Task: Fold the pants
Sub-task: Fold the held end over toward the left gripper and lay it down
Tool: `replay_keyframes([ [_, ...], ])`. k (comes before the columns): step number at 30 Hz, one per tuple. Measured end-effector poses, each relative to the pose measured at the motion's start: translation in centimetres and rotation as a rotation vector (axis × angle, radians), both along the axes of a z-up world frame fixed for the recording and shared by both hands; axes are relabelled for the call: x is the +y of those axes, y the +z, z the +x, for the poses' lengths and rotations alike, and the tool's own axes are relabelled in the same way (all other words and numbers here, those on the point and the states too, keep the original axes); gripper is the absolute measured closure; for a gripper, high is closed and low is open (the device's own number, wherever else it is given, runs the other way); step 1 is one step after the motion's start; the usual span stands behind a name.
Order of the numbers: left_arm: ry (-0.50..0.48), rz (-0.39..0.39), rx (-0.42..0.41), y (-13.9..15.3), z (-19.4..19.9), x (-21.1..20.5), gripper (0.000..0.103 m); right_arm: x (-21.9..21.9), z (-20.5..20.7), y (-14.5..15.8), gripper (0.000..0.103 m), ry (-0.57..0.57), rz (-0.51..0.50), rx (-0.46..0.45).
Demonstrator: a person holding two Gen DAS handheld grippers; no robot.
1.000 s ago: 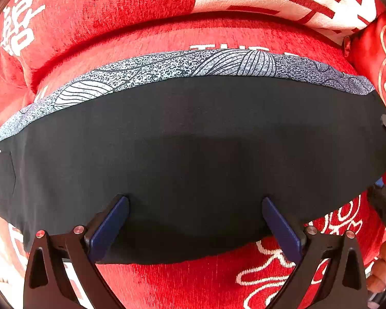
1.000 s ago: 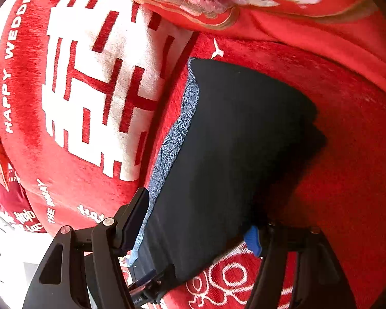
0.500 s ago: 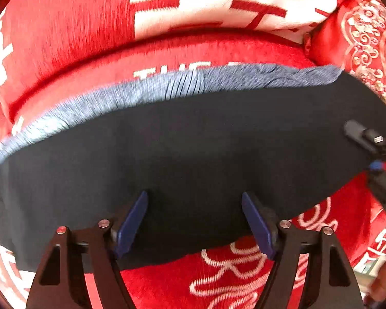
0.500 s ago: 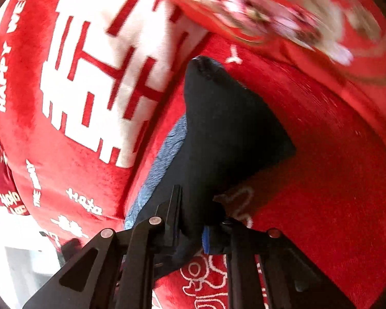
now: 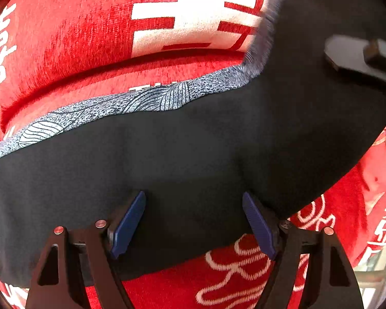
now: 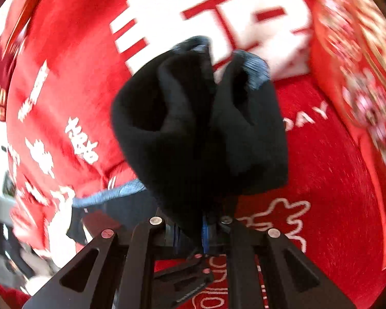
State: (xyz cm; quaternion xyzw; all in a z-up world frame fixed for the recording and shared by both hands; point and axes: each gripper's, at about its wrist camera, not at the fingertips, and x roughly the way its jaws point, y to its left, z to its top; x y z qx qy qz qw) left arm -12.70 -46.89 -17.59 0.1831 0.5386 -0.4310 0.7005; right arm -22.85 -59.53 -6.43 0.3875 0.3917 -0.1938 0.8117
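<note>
The black pants (image 5: 182,159) with a grey patterned side stripe (image 5: 131,103) lie across a red sofa seat. My left gripper (image 5: 193,221) is open, its blue pads (image 5: 127,221) astride the near edge of the pants. My right gripper (image 6: 203,229) is shut on the pants' end (image 6: 200,128) and holds it bunched up above the seat. That lifted end and the right gripper's tip (image 5: 357,56) show at the upper right of the left wrist view.
The red sofa cover (image 5: 64,41) with white characters forms the backrest behind the pants. A red embroidered cushion (image 6: 360,64) stands at the right. The seat's front edge (image 5: 244,278) lies just below the pants.
My right gripper has shut on the end of the pants and lifted it up and over toward the left. My left gripper's jaws have narrowed but stay open.
</note>
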Motion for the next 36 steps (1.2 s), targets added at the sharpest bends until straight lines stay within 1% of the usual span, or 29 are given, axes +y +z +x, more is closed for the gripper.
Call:
replay_keyframes([
  [2,0.003,-0.001,0.065,0.8,1.1,1.4,0.025,1.5,1.7,0.7,0.089,0.043,-0.032,0.021],
  [4,0.025,0.002,0.103,1.9,2.2,4.0,0.025,3.0,3.1,1.5,0.089,0.075,-0.062,0.037],
  [6,0.046,0.027,0.098,2.9,3.5,6.9,0.025,4.8,5.2,1.8,0.089,0.113,-0.099,0.064],
  [9,0.123,0.073,0.067,3.8,6.8,12.6,0.025,7.8,8.5,1.4,0.089,0.164,-0.135,0.103],
  [11,0.172,0.108,0.048,3.6,9.4,15.5,0.025,10.6,10.9,0.3,0.089,0.211,-0.176,0.145],
  [12,0.201,0.123,0.038,3.6,10.6,17.1,0.018,12.1,11.7,0.1,0.089,0.231,-0.193,0.162],
  [13,0.236,0.137,0.028,3.6,12.2,18.3,0.01,14.0,13.0,-0.8,0.089,0.257,-0.215,0.189],
  [15,0.307,0.154,0.008,3.3,14.8,20.7,0.01,17.3,14.9,-3.1,0.088,0.302,-0.251,0.247],
  [17,0.338,0.163,-0.001,3.1,16.5,22.5,0.01,20.4,16.4,-5.8,0.086,0.353,-0.302,0.319],
  [19,0.363,0.169,-0.017,2.9,17.9,24.0,0.01,22.2,16.6,-7.6,0.083,0.381,-0.37,0.373],
  [20,0.37,0.17,-0.016,2.8,18.3,24.1,0.01,23.2,16.8,-8.3,0.082,0.397,-0.419,0.402],
  [22,0.385,0.16,-0.006,2.5,18.6,23.9,0.01,25.0,16.8,-8.8,0.078,0.436,-0.525,0.436],
  [23,0.387,0.151,0.0,2.7,19.0,23.9,0.01,25.8,16.5,-8.8,0.068,0.467,-0.565,0.444],
  [24,0.385,0.141,0.006,3.0,19.4,24.0,0.01,26.6,16.4,-8.7,0.057,0.501,-0.579,0.445],
  [25,0.375,0.127,0.011,3.7,19.1,23.9,0.01,27.3,16.1,-8.5,0.054,0.539,-0.578,0.439],
  [26,0.357,0.112,0.019,4.3,19.2,23.1,0.01,27.7,15.6,-8.0,0.053,0.566,-0.577,0.427],
  [27,0.34,0.096,0.026,4.7,19.0,22.6,0.01,27.5,14.8,-7.3,0.053,0.575,-0.567,0.415],
  [28,0.316,0.074,0.037,5.1,18.9,22.2,0.01,26.9,14.3,-6.4,0.053,0.568,-0.529,0.39],
  [30,0.249,0.028,0.072,6.1,18.3,20.9,0.01,25.1,13.1,-5.0,0.053,0.5,-0.438,0.349],
  [31,0.209,0.011,0.097,6.3,17.8,20.0,0.01,23.5,12.3,-4.5,0.053,0.441,-0.378,0.342],
  [32,0.175,-0.001,0.118,6.3,17.5,19.1,0.01,22.2,11.9,-4.2,0.053,0.408,-0.344,0.341],
  [34,0.113,-0.013,0.148,6.3,16.4,17.3,0.01,19.9,10.7,-4.0,0.053,0.323,-0.259,0.336],
  [36,0.077,-0.011,0.16,6.0,15.5,15.9,0.011,18.4,9.5,-4.2,0.053,0.274,-0.206,0.336],
])
